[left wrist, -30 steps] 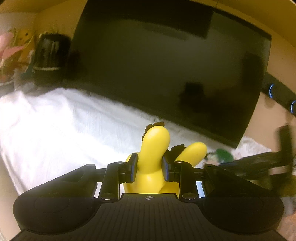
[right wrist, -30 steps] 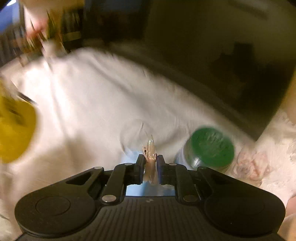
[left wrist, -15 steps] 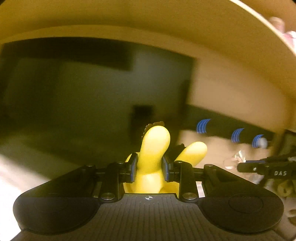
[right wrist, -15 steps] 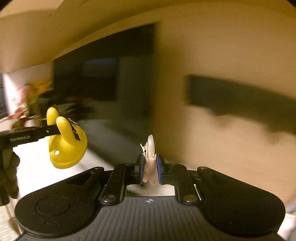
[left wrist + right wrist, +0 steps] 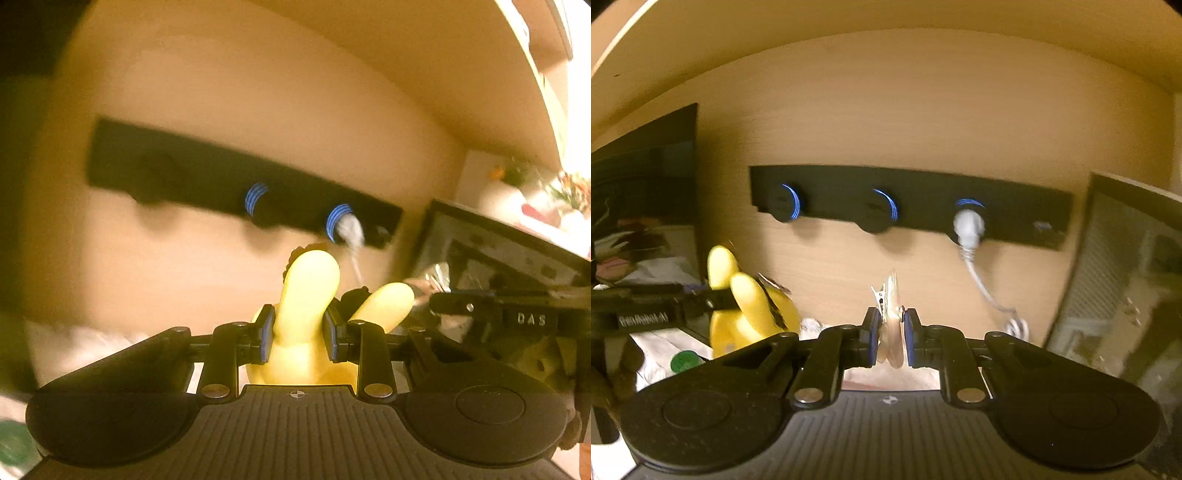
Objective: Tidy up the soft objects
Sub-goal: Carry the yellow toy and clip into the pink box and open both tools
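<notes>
My left gripper (image 5: 298, 334) is shut on a yellow soft toy (image 5: 308, 295) with two upright ears, gripping one ear and holding it in the air. The toy also shows at the left of the right wrist view (image 5: 746, 314), with the left gripper (image 5: 713, 301) on it. My right gripper (image 5: 890, 338) is shut on a thin clear pouch with a metal clip (image 5: 890, 306), held edge-on and raised. The right gripper also shows at the right of the left wrist view (image 5: 491, 306).
A wooden wall carries a black socket strip (image 5: 908, 201) with blue-lit rings and a white plug and cable (image 5: 969, 229). A dark screen (image 5: 642, 173) stands left. A framed panel (image 5: 1126, 277) stands right. A green-lidded jar (image 5: 683, 362) sits on the white cloth below.
Both grippers have swung to the right, away from the screen and white cloth, and now face the socket strip. Each keeps its hold on its object.
</notes>
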